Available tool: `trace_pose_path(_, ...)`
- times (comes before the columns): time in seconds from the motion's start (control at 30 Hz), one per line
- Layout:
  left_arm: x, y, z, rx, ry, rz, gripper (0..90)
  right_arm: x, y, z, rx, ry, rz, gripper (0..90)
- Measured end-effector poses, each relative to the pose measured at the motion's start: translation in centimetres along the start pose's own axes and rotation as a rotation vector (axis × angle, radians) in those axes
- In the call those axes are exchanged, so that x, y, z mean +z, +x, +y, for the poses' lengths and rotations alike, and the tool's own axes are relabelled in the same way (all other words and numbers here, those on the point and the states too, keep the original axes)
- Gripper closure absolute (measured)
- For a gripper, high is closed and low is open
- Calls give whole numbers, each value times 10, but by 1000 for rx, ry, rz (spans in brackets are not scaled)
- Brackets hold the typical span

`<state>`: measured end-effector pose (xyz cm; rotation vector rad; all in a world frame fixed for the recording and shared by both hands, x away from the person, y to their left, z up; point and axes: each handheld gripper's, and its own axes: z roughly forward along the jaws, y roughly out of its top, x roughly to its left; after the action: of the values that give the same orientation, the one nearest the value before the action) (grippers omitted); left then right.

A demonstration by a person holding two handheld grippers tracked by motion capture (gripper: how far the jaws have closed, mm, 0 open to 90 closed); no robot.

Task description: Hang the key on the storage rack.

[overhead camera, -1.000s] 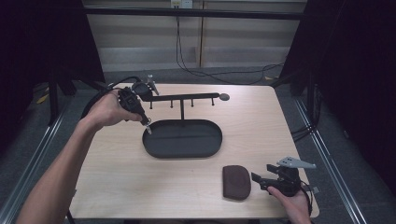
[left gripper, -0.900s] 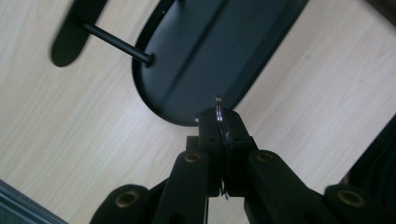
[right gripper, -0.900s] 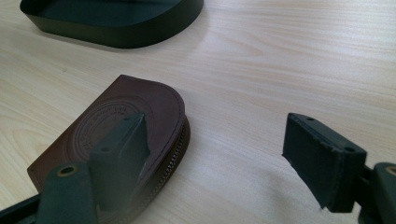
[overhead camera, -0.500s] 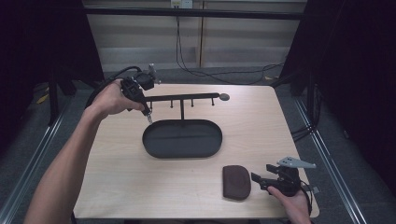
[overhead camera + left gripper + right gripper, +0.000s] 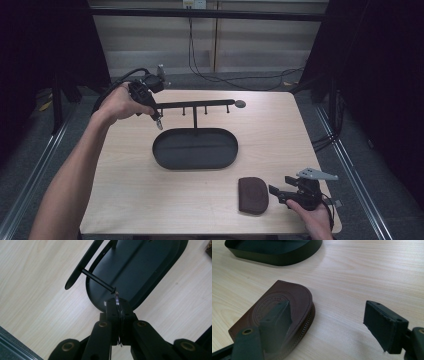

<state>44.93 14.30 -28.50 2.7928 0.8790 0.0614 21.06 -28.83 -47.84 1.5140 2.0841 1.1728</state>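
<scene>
The left hand-held gripper (image 5: 117, 305), clamped on a small silver metal key ring (image 5: 116, 297) (just at the black stand's peg (image 5: 98, 281)), could miss it if tilted; the right hand-held gripper (image 5: 332, 326) gapes.

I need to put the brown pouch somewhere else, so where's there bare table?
Bare wood lies left of the black tray, between tray and near edge, and right of it. It is crowded at the hook rack and around the brown pouch.

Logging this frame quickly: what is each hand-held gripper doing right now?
Left hand-held gripper: closed on a small metal ring, right at a peg of the black key rack.
Right hand-held gripper: open, holding nothing, beside the brown leather pouch.
</scene>
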Motion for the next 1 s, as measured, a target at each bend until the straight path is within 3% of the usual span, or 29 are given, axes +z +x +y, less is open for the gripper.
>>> trace_pose_path(0.53,4,0,14,-4,14,2,888,0,0,0,-2,1,0,221)
trace_pose_path(1.0,7,7,10,-38,-2,23,857,0,1,0,-3,1,2,222)
